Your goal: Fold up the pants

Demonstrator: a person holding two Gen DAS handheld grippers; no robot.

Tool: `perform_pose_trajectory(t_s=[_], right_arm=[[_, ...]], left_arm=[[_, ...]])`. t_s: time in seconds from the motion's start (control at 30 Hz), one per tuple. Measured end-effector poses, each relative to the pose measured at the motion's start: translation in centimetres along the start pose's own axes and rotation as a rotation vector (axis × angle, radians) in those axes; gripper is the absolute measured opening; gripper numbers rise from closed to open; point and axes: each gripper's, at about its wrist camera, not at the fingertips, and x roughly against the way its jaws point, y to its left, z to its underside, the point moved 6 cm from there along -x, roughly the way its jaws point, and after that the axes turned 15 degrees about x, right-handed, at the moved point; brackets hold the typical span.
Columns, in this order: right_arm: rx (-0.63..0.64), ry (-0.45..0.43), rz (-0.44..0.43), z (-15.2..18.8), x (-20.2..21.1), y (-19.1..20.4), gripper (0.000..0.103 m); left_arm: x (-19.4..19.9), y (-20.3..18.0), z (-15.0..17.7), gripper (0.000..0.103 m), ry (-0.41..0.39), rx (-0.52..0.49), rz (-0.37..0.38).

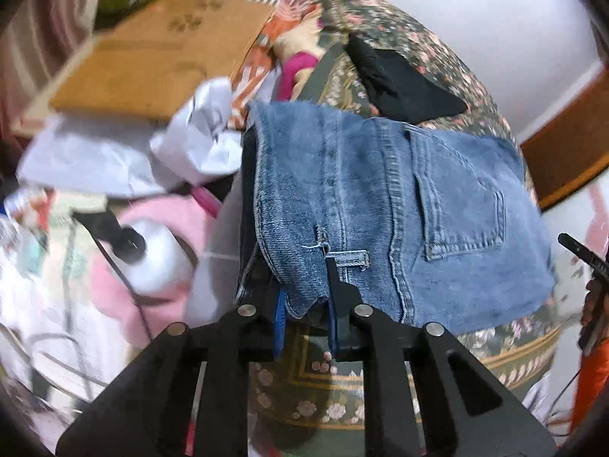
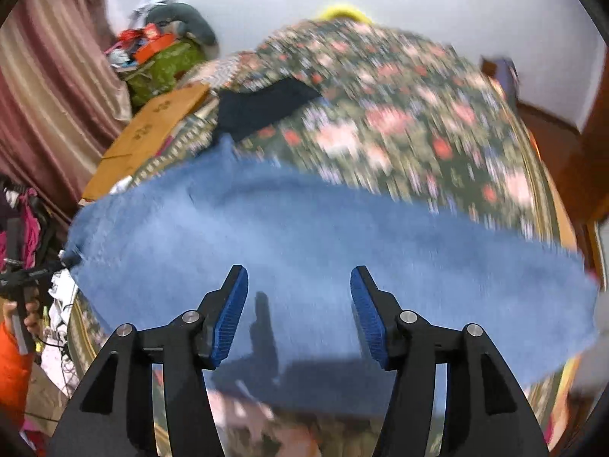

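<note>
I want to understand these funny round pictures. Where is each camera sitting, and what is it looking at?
Left wrist: sits behind the left tongs, shut on the jeans, looking across the flowery bedspread.
Right wrist: sits behind the open right tongs, above the jeans; an orange-sleeved hand shows at left.
Shared: jeans, bedspread, cardboard, black cloth.
</note>
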Motion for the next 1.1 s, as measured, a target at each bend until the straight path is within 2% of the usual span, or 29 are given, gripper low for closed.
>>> perform_pose_trajectory(t_s=[0.1,0.2,0.3,0.37,0.47,0.5,0.57,0.63,0.73,0.83,0.97,1.1], right_arm=[[-0.041,0.031,-0.031,2.4,-0.5,0.1,0.052],[-0.040,0.055,-0.052,4.3,-1.0,0.7,0.052],[0.030,0.039,-0.006,5.6,-1.0,1.6,0.052],[0.039,0.044,-0.002,5.8,-0.7,1.7,0.052],[0.014,0.044,-0.031,6.3,-0.1,1.0,0.052],[0.005,0.036,-0.021,6.4,0.2,0.6,0.052],[-0.022,0.007,0.029,6.8,1.3,-0.9,0.052],[-0.074,-0.032,0.079,7.6,2.5,-3.2,0.052],[-0.184,-0.075,0.168,9.5,4.3,-8.1,0.052],[-0.316,-0.094,0.248,12.3,5.8,-14.0,0.052],[-0.472,-0.111,0.342,16.4,7.2,-21.6,0.052],[-0.598,-0.113,0.396,19.4,7.7,-27.1,0.052]], left_arm=[[1.3,-0.1,0.0,0.016,-0.019,-0.033,-0.027],[1.5,0.7,0.4,0.017,-0.007,-0.032,-0.044],[-0.7,1.4,1.8,0.017,0.039,-0.039,-0.091],[-1.2,1.3,2.2,0.018,0.031,-0.057,-0.115],[0.4,0.8,1.5,0.030,-0.022,-0.088,-0.180],[0.9,0.7,1.2,0.036,-0.042,-0.093,-0.199],[2.2,0.1,0.6,0.038,-0.074,-0.106,-0.221],[3.2,-0.8,-0.2,0.051,-0.104,-0.102,-0.218],[4.8,-3.8,-1.5,0.063,-0.177,-0.109,-0.187],[4.9,-7.7,-2.1,0.073,-0.208,-0.131,-0.153],[1.9,-13.4,-1.7,0.075,-0.162,-0.163,-0.116],[-2.0,-17.7,-0.5,0.075,-0.092,-0.166,-0.116]])
